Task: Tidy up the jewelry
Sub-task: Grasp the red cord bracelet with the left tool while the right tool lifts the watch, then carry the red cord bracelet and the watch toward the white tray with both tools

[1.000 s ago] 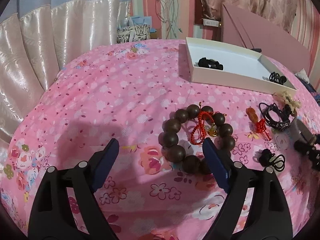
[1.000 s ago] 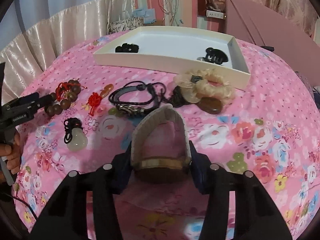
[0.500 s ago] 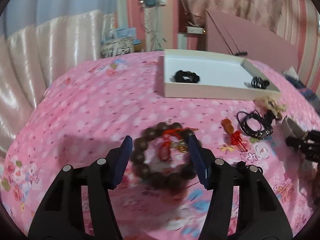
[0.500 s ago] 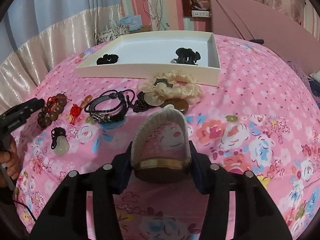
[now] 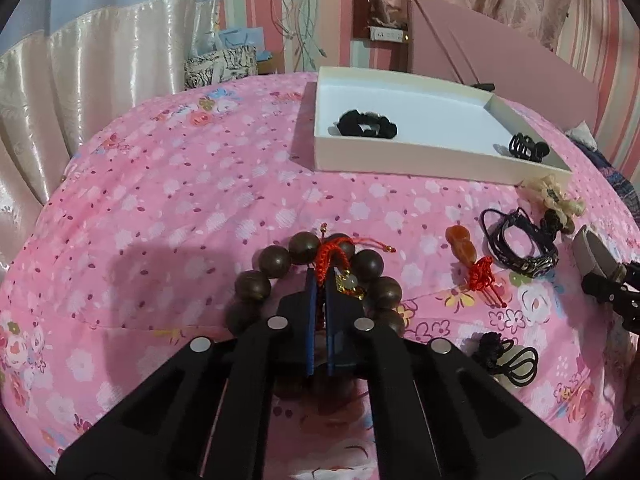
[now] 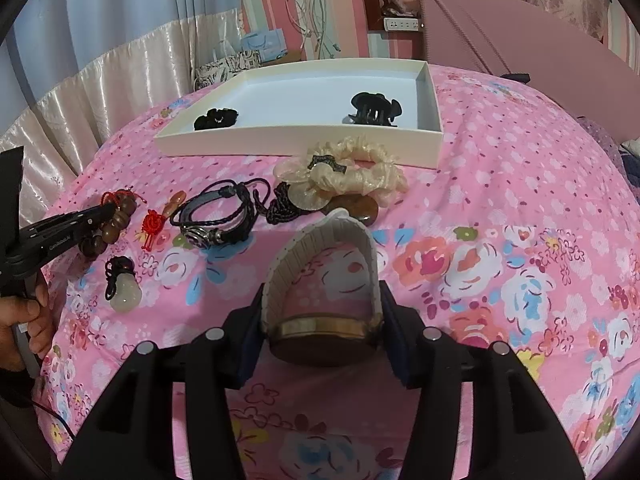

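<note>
White shallow box sits on the pink floral bedspread, far side from the grippers. Inside it: a black scrunchie toward the left end, a black claw hair clip in the right corner. Rest of the box floor is bare white.

Outside the box, along its near wall: a cream scrunchie, with a brown oval stone just in front of it. Further left, a black braided cord bracelet, an orange gourd charm with a red knot, and a pale jade pendant on a black cord.

Left gripper: jaws clenched nearly together on the red cord tied to the dark wooden bead bracelet. The bracelet lies on the bedspread, ringed around the gripper's tips, well short of the box.

Right gripper: grasping a watch by its case, the cream ribbed strap looping forward between the fingers, above the bedspread.

Writing: small white lettering on the side of the left gripper, seen from the right wrist camera; it starts "Gen", the rest is too small to make out. A bare hand holds that gripper's handle.
</note>
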